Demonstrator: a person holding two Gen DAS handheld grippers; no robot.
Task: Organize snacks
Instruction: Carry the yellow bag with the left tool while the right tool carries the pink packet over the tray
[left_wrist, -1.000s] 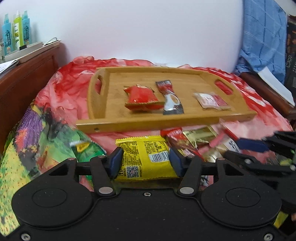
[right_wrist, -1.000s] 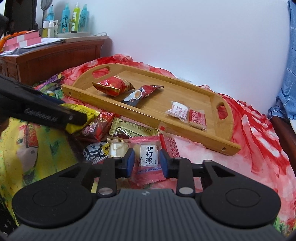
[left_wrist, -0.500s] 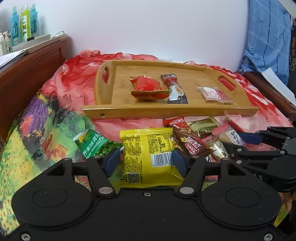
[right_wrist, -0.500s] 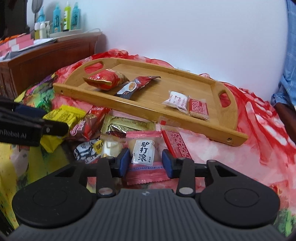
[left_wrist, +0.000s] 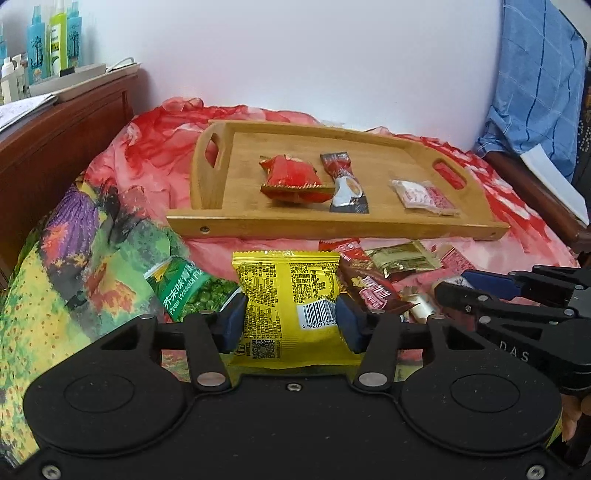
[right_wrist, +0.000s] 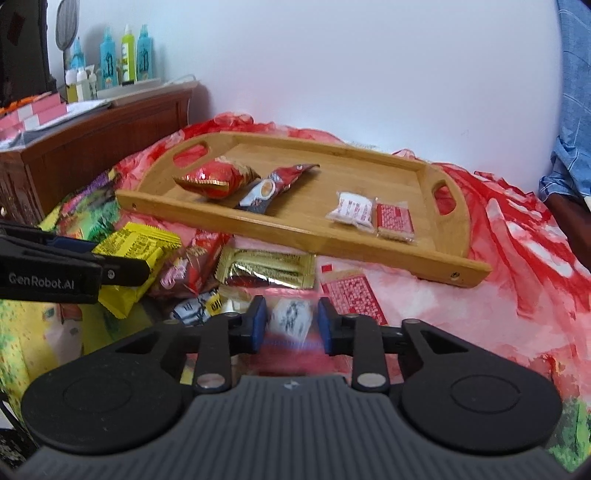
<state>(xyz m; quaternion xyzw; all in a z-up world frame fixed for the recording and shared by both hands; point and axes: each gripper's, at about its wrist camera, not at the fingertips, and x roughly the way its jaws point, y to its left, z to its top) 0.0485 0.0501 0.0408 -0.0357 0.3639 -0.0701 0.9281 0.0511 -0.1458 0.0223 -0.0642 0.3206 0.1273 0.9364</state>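
Both grippers are down in the pile on the bed, each with a packet between its fingers. The left gripper has just been closing, and its blue pads now press both sides of the yellow bag, which creases at the waist: that one looks held. The right gripper has just been closing too, narrow now, pads against a pink packet with a white label; it is blurred, so how firm that hold is I can't say for sure.

Over on the wooden tray, towards the far edge of the bed, four snacks already lie in a row: a red bag near the left handle, a coffee stick just beside it, then a white packet and a red square packet touching each other near the right handle.

So the job looks under halfway. Left on the bedspread by the tray's near edge: a green pea bag, a brown-red bar, a gold packet, a flat red packet, and a small black-and-white one. The tray has plenty of bare wood in the middle and front for these two.
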